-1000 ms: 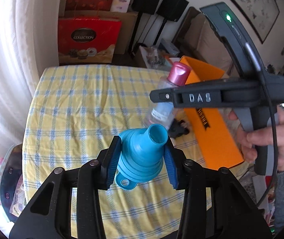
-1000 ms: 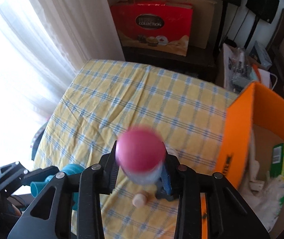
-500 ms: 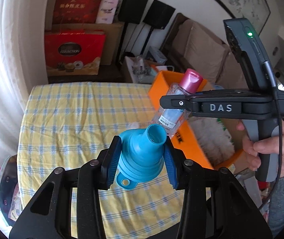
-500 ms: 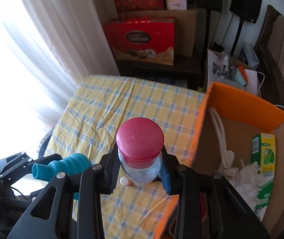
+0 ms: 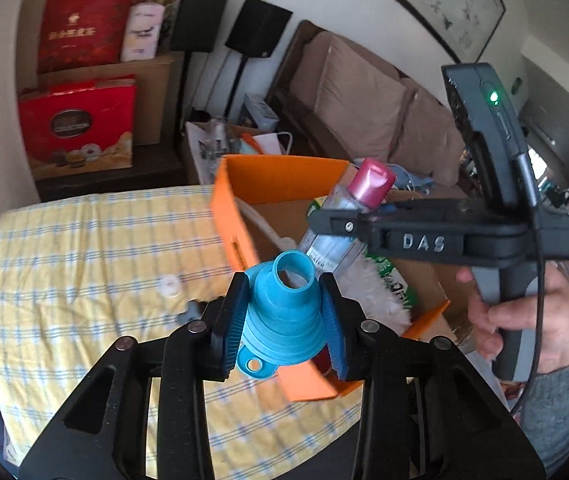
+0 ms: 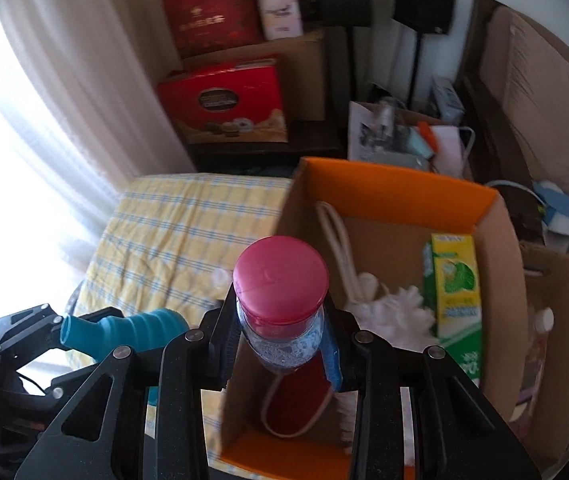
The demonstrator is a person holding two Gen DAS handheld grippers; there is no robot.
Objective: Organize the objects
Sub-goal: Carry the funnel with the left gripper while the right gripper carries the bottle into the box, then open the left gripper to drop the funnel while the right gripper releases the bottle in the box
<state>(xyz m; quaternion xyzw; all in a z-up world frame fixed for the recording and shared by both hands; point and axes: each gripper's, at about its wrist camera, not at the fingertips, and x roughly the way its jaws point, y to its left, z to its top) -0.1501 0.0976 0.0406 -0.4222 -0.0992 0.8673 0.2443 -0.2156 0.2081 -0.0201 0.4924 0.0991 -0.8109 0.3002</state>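
My left gripper (image 5: 284,320) is shut on a blue collapsible funnel (image 5: 284,312), held above the left wall of the orange cardboard box (image 5: 228,216). My right gripper (image 6: 282,340) is shut on a clear bottle with a pink cap (image 6: 280,280), held over the open box (image 6: 396,184). The bottle (image 5: 348,216) and the right gripper also show in the left wrist view, above the box. The funnel (image 6: 124,330) shows at the lower left of the right wrist view.
The box holds a green carton (image 6: 452,292), a white fluffy item (image 6: 396,312), a white cord (image 6: 336,232) and a red pouch (image 6: 300,400). A small white round piece (image 5: 170,286) and a dark piece (image 5: 190,312) lie on the yellow checked tablecloth (image 5: 84,264). Red gift boxes (image 5: 76,128) and a sofa (image 5: 364,96) stand behind.
Both grippers have moved right from over the tablecloth to over the orange box, still holding the funnel and the bottle. The box interior has come into view.
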